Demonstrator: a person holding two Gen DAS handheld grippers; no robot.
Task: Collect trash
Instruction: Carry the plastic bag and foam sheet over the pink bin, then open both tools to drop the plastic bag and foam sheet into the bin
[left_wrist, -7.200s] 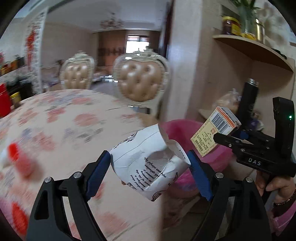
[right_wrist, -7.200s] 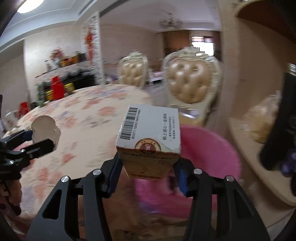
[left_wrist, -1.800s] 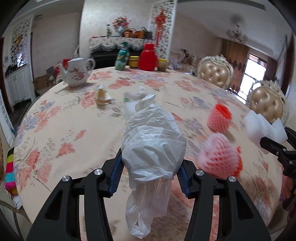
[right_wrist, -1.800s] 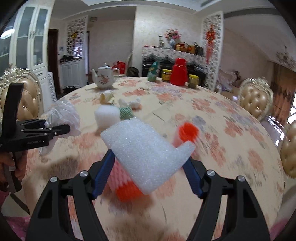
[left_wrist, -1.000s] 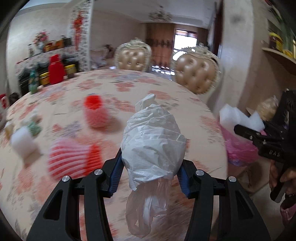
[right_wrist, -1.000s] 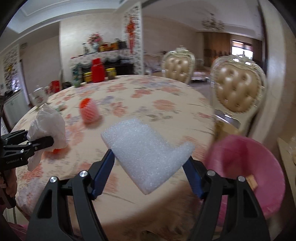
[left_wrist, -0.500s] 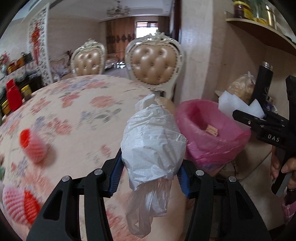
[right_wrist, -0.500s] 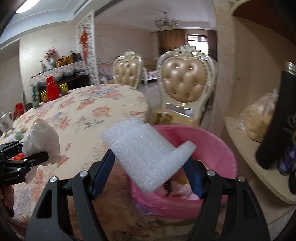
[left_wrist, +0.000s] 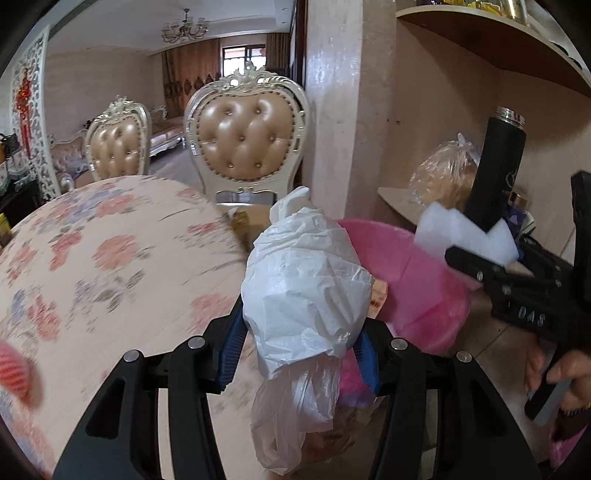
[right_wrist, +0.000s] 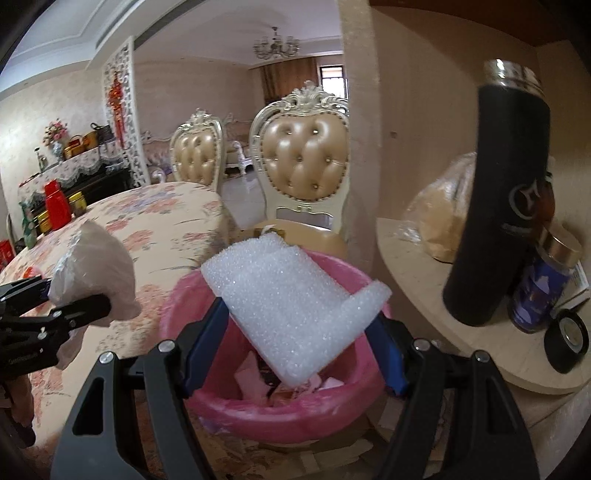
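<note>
A dining room is shown, with a round table (left_wrist: 110, 258) under a flowered cloth, two padded chairs (left_wrist: 245, 144) drawn up to its far side, and a pale corner shelf (right_wrist: 480, 332) against the wall.

In the left wrist view, a crumpled white plastic bag (left_wrist: 306, 291) is clamped between the blue pads (left_wrist: 231, 347) of the left gripper (left_wrist: 301, 350), the jaws being held part-way apart by the bag's bulk; a loose tail of the bag hangs down below the pads. The bag is held past the table's edge, with a pink bin (left_wrist: 417, 288) just behind and to its right.

In the right wrist view, a white foam piece (right_wrist: 291, 310) (notched at one corner) is gripped between the pads of the right gripper (right_wrist: 299, 350), with the jaws set wide by the foam. The foam is held directly above the pink bin's open mouth, and scraps of paper (right_wrist: 255, 373) are seen lying inside the bin.

Further out, a black flask (right_wrist: 498, 199) stands tilted on the shelf, beside a blue jar (right_wrist: 543, 284) and a roll of black tape (right_wrist: 567, 339). A tied bag of something tan (right_wrist: 443, 221) lies behind them. At the left edge of the left view, a blurred red net sleeve (left_wrist: 14, 369) rests on the table. A hand (left_wrist: 561, 373) is seen around the right gripper's handle.
</note>
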